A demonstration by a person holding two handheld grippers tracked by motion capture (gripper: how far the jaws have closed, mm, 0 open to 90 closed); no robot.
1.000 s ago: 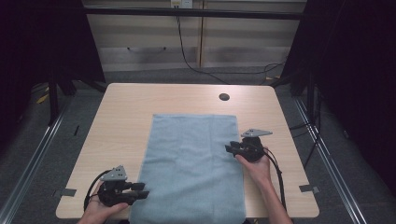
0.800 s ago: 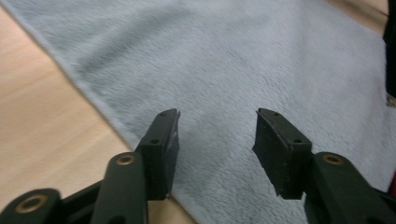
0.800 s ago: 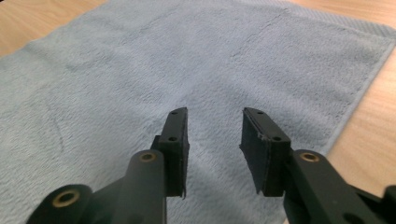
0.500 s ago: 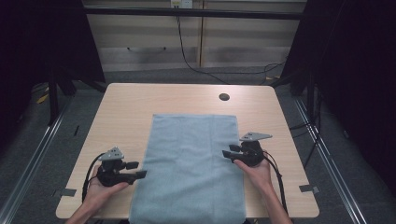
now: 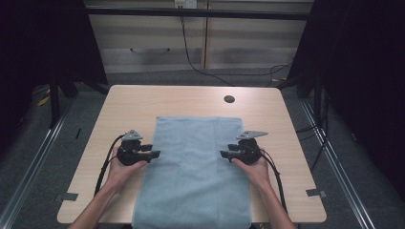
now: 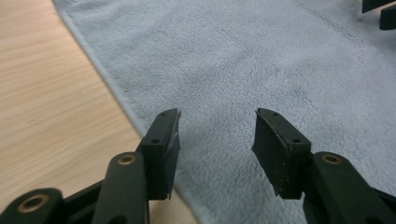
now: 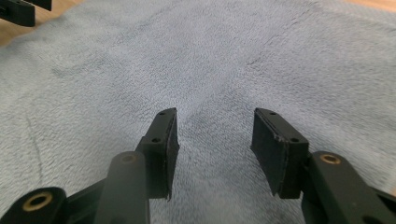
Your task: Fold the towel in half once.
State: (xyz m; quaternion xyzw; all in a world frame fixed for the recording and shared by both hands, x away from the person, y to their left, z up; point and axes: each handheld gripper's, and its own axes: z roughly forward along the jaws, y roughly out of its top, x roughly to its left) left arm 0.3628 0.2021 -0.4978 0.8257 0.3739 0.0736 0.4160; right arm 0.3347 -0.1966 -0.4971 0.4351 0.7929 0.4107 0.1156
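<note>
Towel [image 5: 196, 167]: flat on table [image 5: 191, 100]
Left gripper [image 5: 154, 153]: jaws apart, just closing, over towel's left edge; nothing gripped
Right gripper [image 5: 223, 154]: jaws apart, just opening, over towel's right edge; nothing gripped

Both forearms, entering at the bottom of the high view, are bare, no sleeves. Each hand carries a black gripper: the left gripper [image 5: 154, 154] and the right gripper [image 5: 224, 154], each topped by a grey three-cornered plate and trailing a black cable looping back along the wrist. Up close, the jaws are matte black, with flat rubbery pads, small screw holes and brass-coloured pivot rivets.
</note>
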